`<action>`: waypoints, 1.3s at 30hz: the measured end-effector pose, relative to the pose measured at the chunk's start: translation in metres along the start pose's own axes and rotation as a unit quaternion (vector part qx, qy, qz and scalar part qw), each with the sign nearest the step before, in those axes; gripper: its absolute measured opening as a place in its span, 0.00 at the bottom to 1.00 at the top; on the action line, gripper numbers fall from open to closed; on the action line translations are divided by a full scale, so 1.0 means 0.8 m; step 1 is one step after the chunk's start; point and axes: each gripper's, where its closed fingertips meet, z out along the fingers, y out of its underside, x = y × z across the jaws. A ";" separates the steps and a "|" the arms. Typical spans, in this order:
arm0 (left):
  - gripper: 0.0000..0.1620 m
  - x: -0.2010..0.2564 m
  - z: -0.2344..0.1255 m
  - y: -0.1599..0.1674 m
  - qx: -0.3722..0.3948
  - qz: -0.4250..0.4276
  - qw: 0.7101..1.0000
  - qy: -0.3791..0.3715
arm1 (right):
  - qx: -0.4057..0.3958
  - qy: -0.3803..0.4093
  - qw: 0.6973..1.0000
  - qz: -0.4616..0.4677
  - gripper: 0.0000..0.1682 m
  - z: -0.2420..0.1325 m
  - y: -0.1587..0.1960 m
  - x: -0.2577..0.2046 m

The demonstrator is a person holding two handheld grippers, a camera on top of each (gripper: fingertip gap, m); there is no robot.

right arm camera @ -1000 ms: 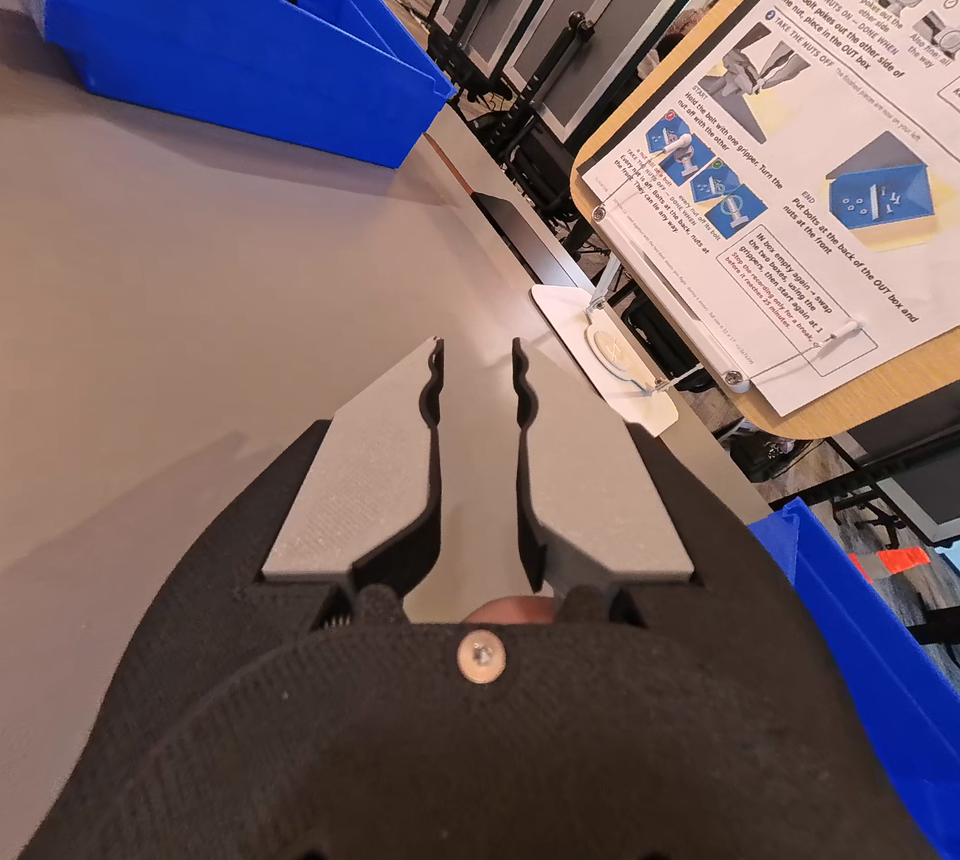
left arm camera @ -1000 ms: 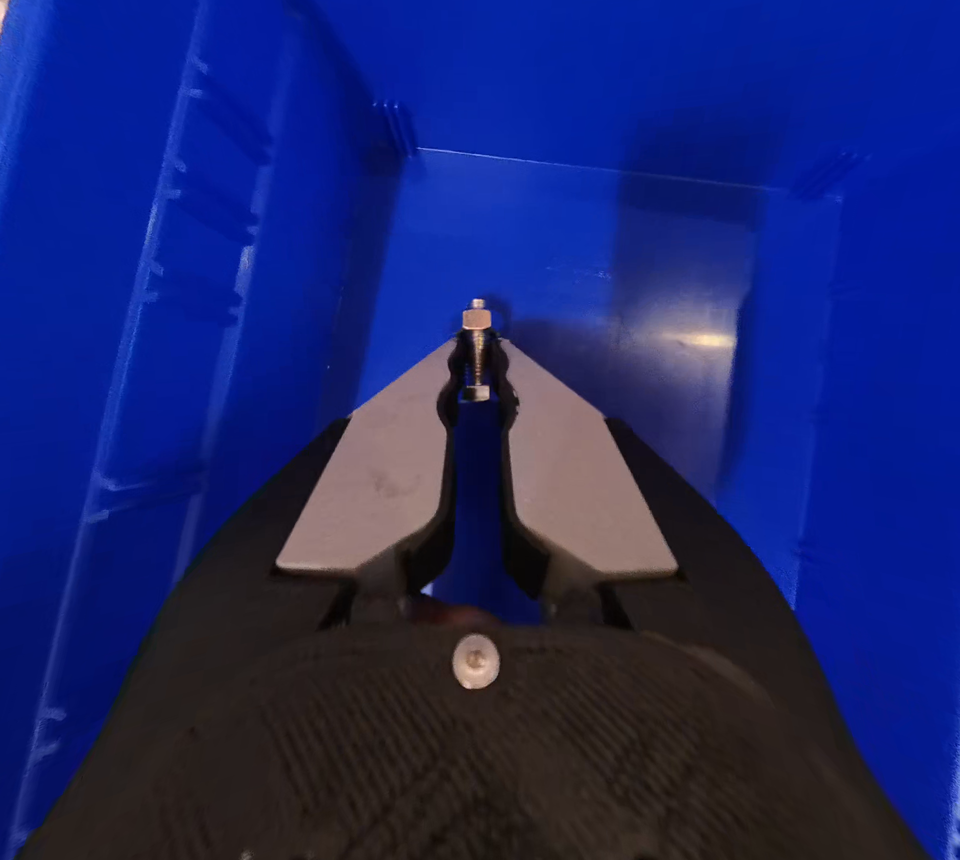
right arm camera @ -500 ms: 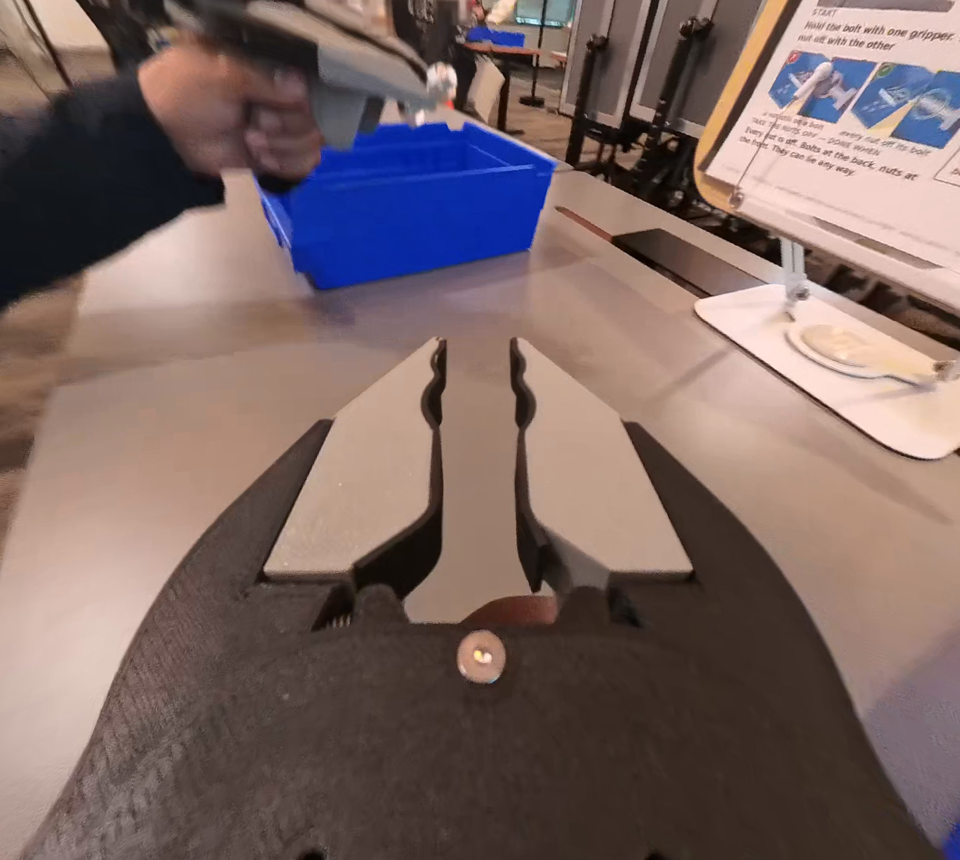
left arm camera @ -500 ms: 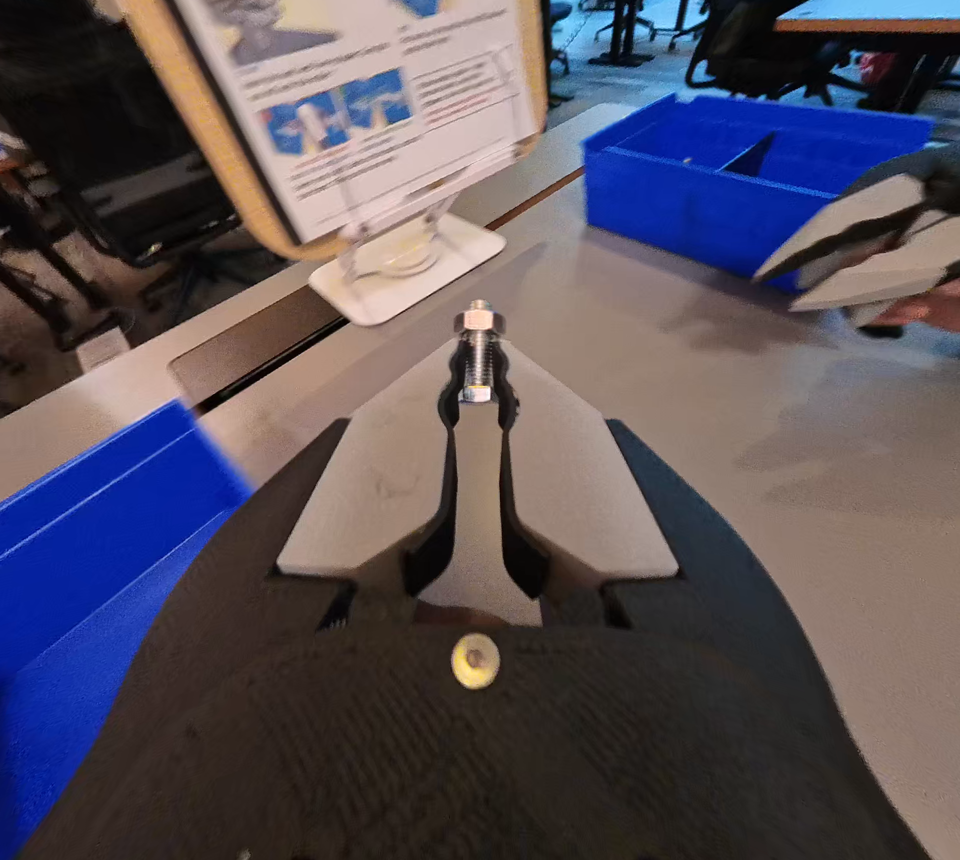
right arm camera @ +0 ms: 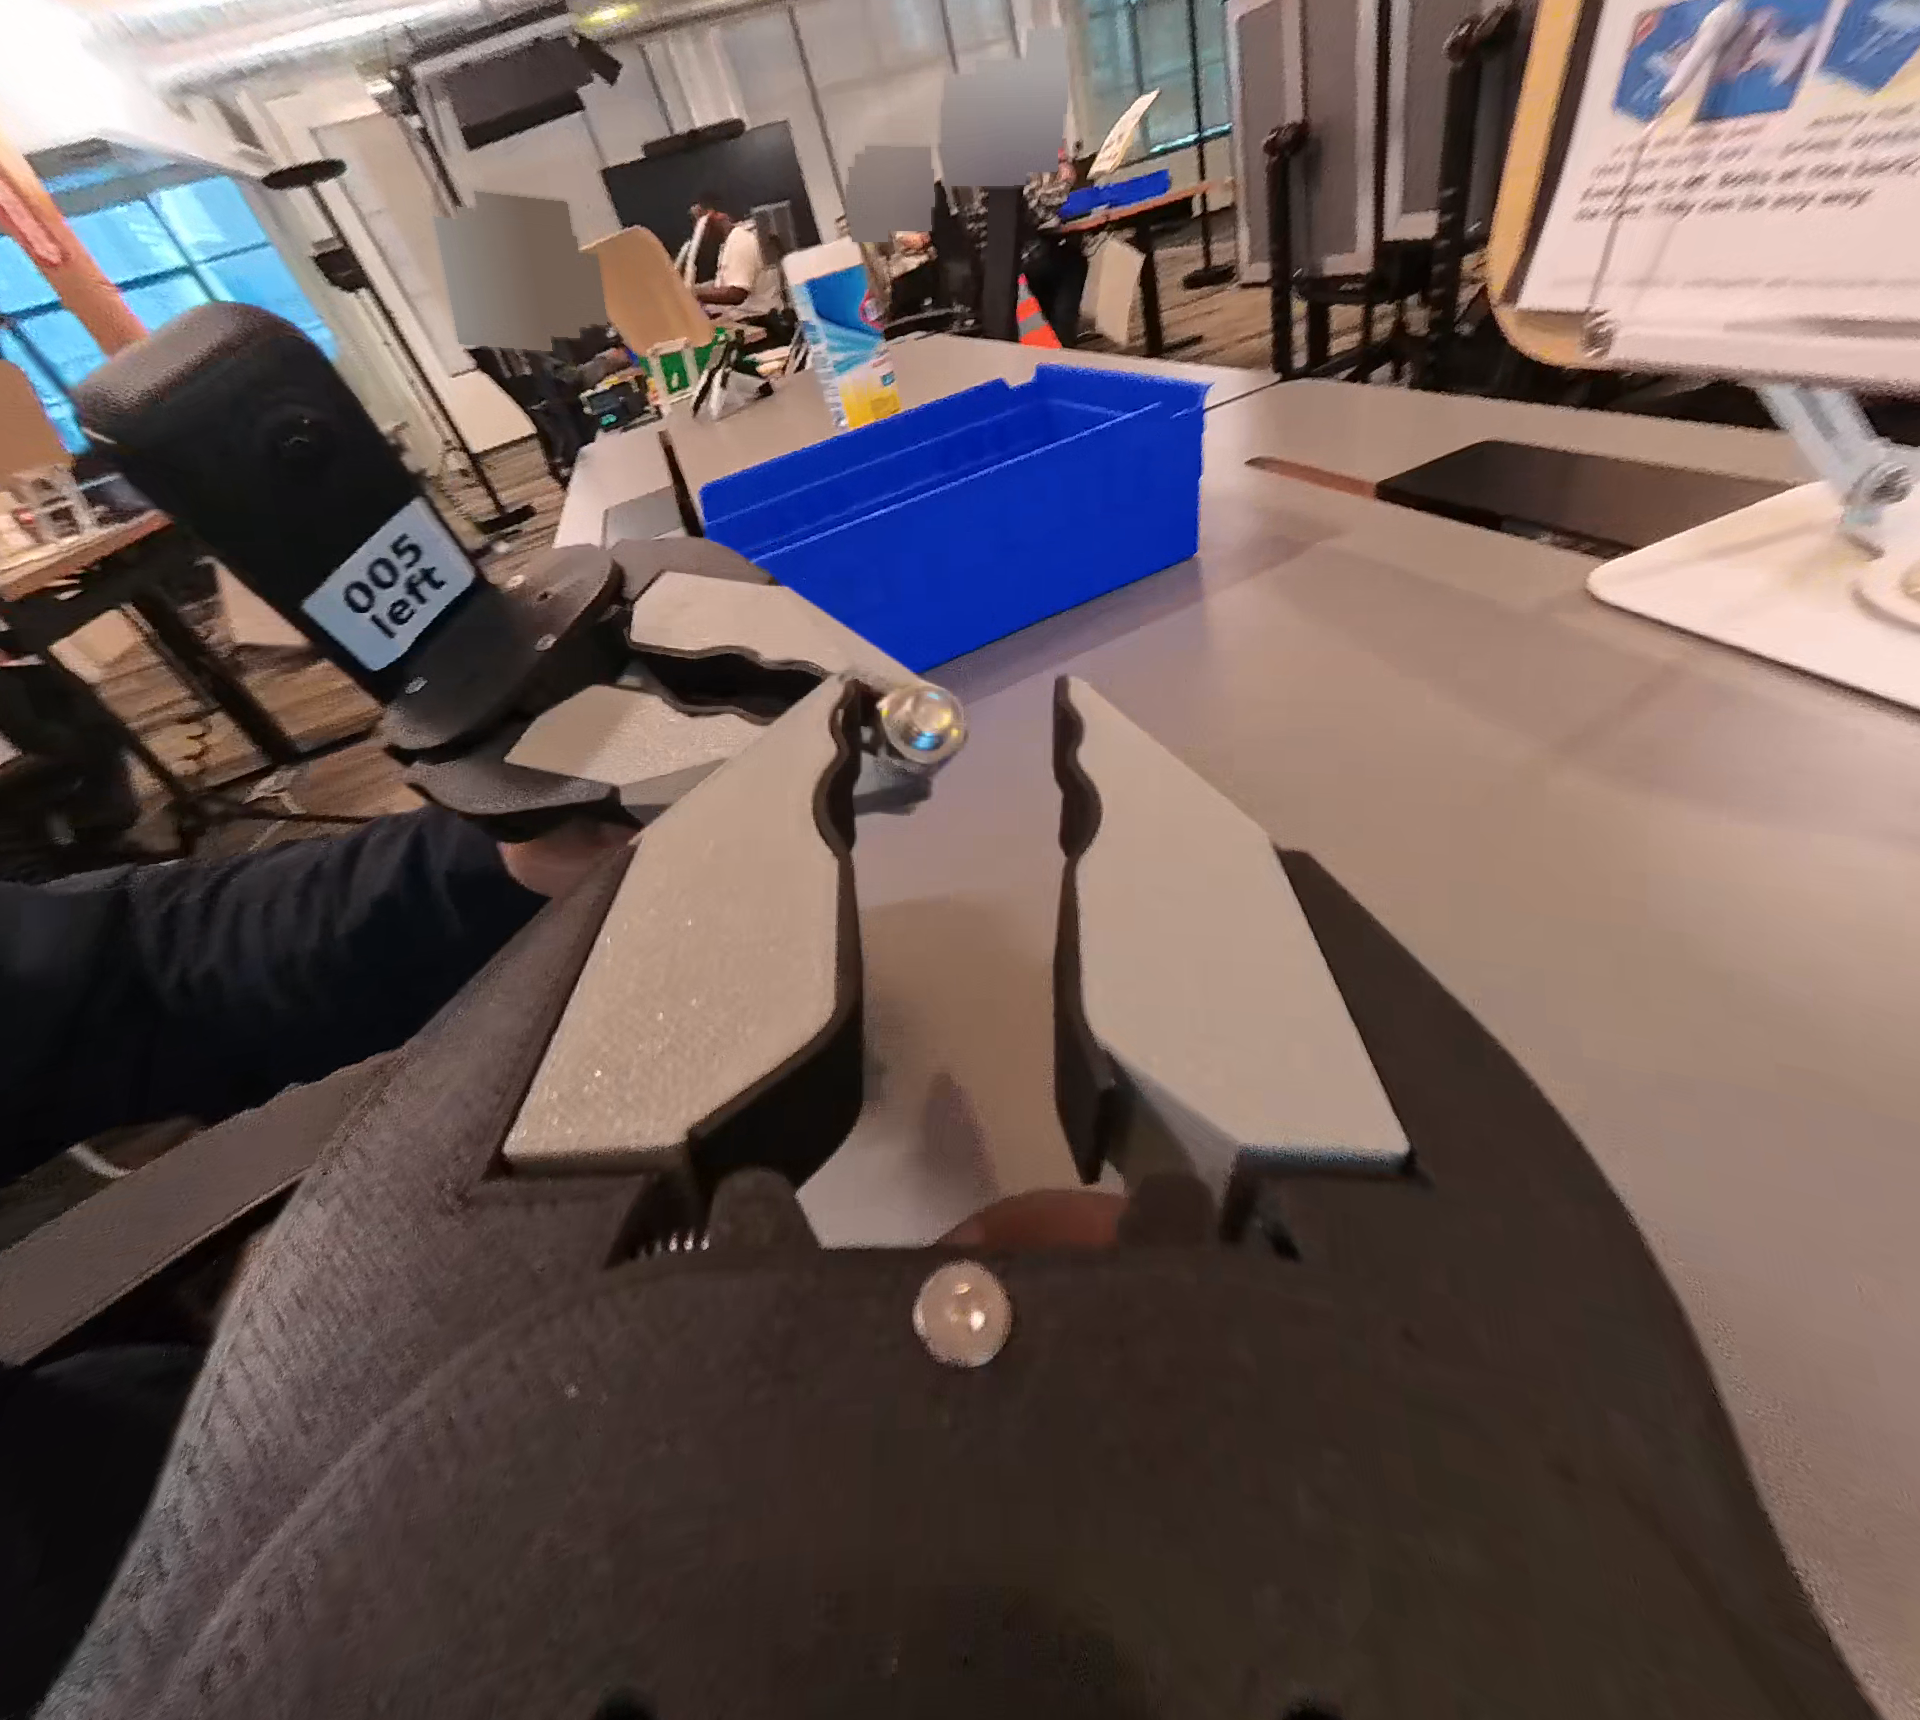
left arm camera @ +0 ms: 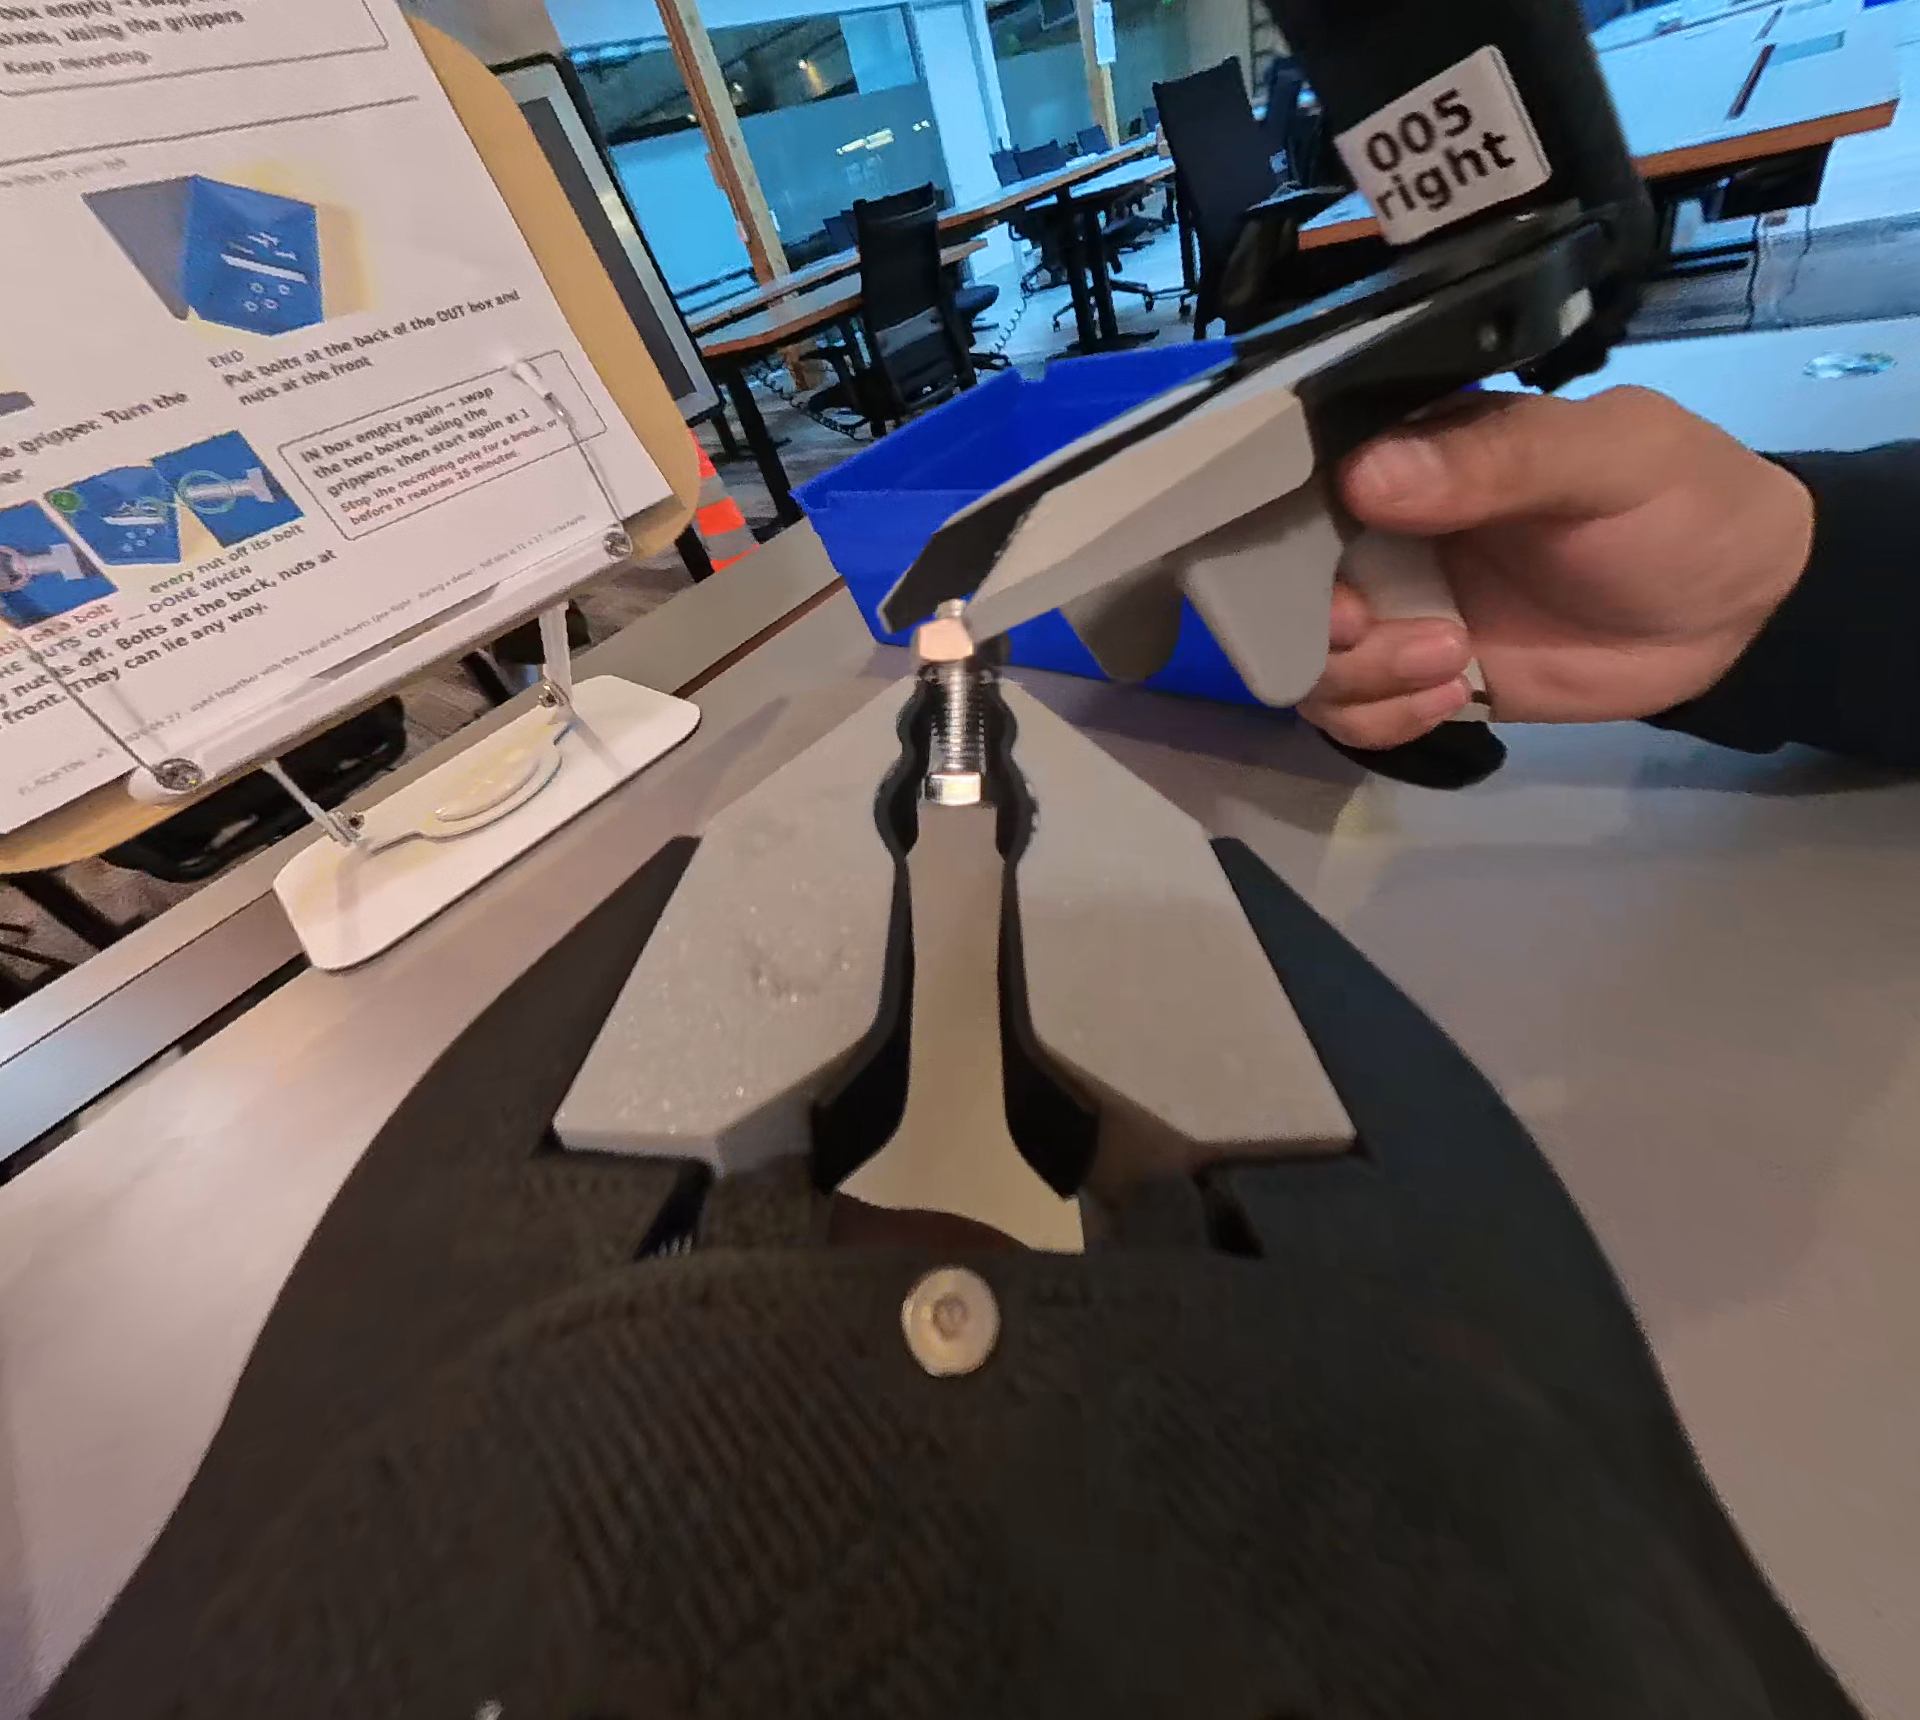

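- Left gripper [left arm camera: 956,740] is clamped on a steel bolt [left arm camera: 953,728], head toward the camera, hex nut [left arm camera: 943,640] on the far end, above the grey surface [left arm camera: 1558,995].
- Right gripper [right arm camera: 956,725], jaws apart, has the nut between its tips.
- Blue bin [left arm camera: 914,475] sits behind.
- Judged: nut-gripping step; closing squarely on the flats comes next.

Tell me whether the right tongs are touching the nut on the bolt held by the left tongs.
Cannot tell. In the left wrist view the right tongs meet the nut; the right wrist view shows them open, nut at one finger.
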 end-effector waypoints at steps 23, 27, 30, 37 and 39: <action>0.08 -0.002 0.009 0.058 -0.095 -0.015 0.995 -0.013 | -0.092 0.029 0.993 -0.074 0.08 0.015 0.044 0.006; 0.04 0.003 0.009 0.058 -0.098 -0.025 0.995 0.004 | -0.097 0.039 0.990 -0.096 0.08 0.016 0.044 0.006; 0.04 0.002 0.009 0.061 -0.102 -0.016 0.995 -0.003 | -0.105 0.049 0.989 -0.092 0.08 0.016 0.047 0.010; 0.04 0.002 0.008 0.060 -0.097 -0.029 0.995 0.004 | -0.101 0.048 0.991 -0.069 0.08 0.012 0.045 0.018; 0.04 0.001 0.008 0.059 -0.094 -0.034 0.995 0.003 | -0.101 0.049 0.991 -0.073 0.08 0.012 0.045 0.018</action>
